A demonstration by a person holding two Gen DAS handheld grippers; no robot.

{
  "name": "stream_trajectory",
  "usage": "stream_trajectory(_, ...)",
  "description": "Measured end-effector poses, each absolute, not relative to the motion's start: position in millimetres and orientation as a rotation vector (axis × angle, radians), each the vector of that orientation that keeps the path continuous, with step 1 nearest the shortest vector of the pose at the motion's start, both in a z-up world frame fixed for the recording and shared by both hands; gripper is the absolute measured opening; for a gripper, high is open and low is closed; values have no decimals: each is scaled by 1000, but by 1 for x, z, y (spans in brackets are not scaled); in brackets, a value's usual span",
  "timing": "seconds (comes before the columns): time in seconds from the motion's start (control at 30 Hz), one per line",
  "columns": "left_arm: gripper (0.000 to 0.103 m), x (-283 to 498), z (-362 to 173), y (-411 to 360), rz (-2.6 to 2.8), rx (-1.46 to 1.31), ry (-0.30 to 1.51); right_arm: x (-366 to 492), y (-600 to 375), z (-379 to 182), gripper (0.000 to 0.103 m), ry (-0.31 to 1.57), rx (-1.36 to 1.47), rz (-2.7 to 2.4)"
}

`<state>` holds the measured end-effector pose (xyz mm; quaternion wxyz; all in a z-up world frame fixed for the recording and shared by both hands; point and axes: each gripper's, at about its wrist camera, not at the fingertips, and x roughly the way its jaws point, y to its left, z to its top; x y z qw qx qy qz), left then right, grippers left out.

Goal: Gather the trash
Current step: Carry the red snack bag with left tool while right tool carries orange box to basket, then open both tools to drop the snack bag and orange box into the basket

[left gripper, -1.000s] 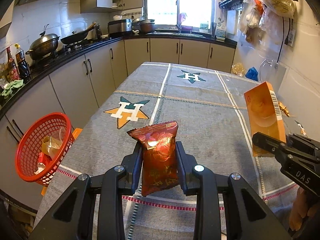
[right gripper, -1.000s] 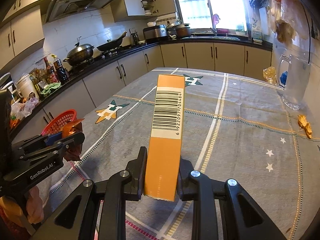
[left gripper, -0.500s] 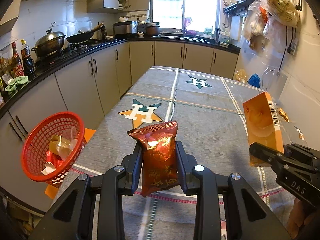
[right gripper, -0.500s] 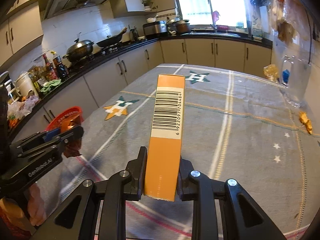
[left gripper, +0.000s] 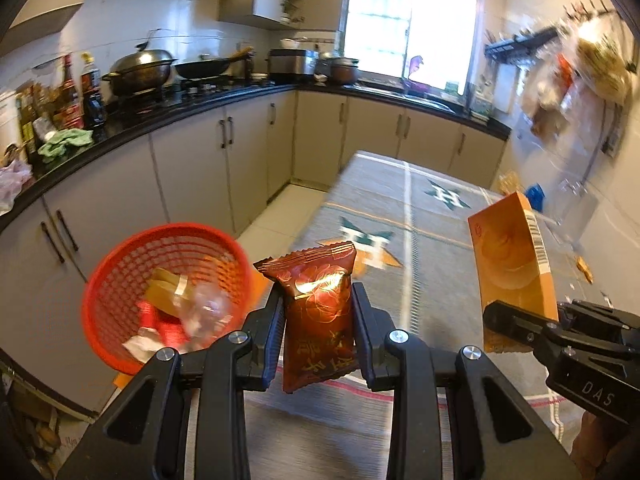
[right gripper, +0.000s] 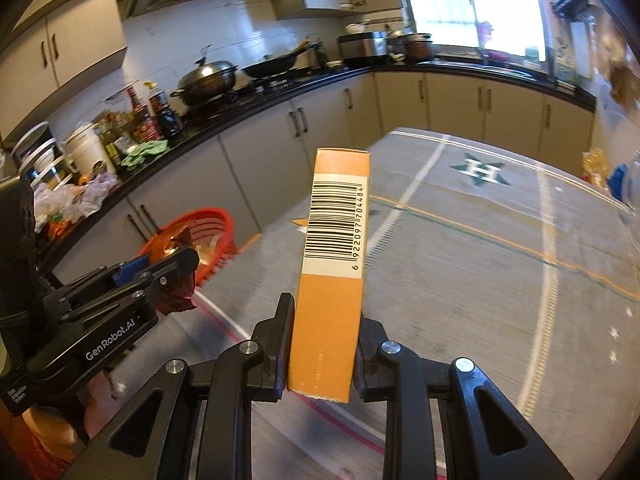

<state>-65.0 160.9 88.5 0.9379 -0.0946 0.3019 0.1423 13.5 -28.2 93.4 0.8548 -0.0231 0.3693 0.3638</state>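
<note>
Left wrist view showed the left claw (left gripper: 318, 320) clamped on a red snack packet (left gripper: 316, 316), which stood upright between its pads above the near end of the tabletop (left gripper: 432, 240) with its grey patterned cloth. To the packet's left, off the tabletop's edge, sat a red mesh basket (left gripper: 120, 280) that already held scraps of wrapper and paper. On the right of this view the right claw (left gripper: 520, 322) gripped the lower end of an orange carton (left gripper: 512, 264), raised clear of the cloth. Right wrist view showed the same carton (right gripper: 332, 280) upright between that claw's pads (right gripper: 322, 350), barcode facing the camera, with the left claw (right gripper: 172, 276) and its packet (right gripper: 176, 292) at the left, in front of the basket (right gripper: 212, 220). The background was smeared with blur.
</note>
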Motion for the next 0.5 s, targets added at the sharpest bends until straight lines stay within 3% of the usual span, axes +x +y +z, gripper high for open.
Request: stream_trajectory(0.5, 30, -92, 72, 290, 503, -332, 632, 7, 106, 100, 27, 836, -113, 947)
